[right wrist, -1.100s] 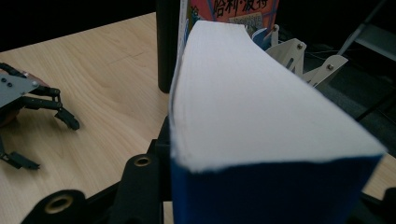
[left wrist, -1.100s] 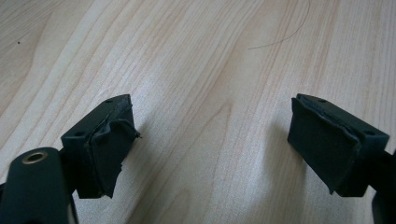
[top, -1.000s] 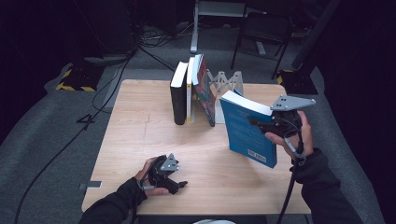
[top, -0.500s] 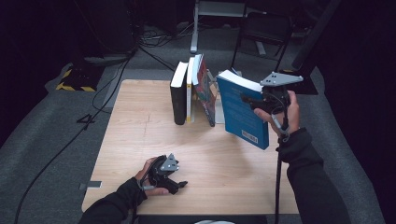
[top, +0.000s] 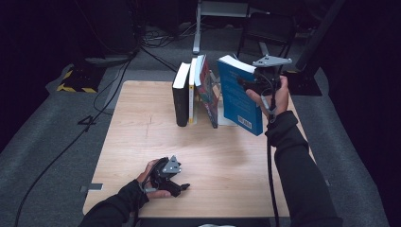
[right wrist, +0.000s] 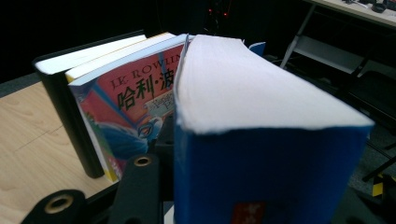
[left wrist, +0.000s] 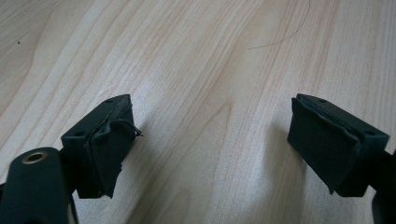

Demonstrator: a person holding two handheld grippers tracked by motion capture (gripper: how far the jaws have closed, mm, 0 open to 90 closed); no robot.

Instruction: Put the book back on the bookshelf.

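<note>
While the right gripper (top: 255,84) clamped its jaws on the blue book (top: 239,97), lifted at two o'clock beside the row of books (top: 196,92), sliding it in upright against the colourful book (right wrist: 135,107) looked wisest. Resting at six o'clock on the worktop (top: 142,137), the left gripper (top: 182,187) had its jaws wide, empty.

Right gripper (top: 249,84) carried blue book (top: 239,97) up and across table, away from me, toward row of standing books (top: 196,90). Book now clear of tabletop, tilted, just beside red-covered book (top: 208,92). My right forearm stretched further forward.
</note>
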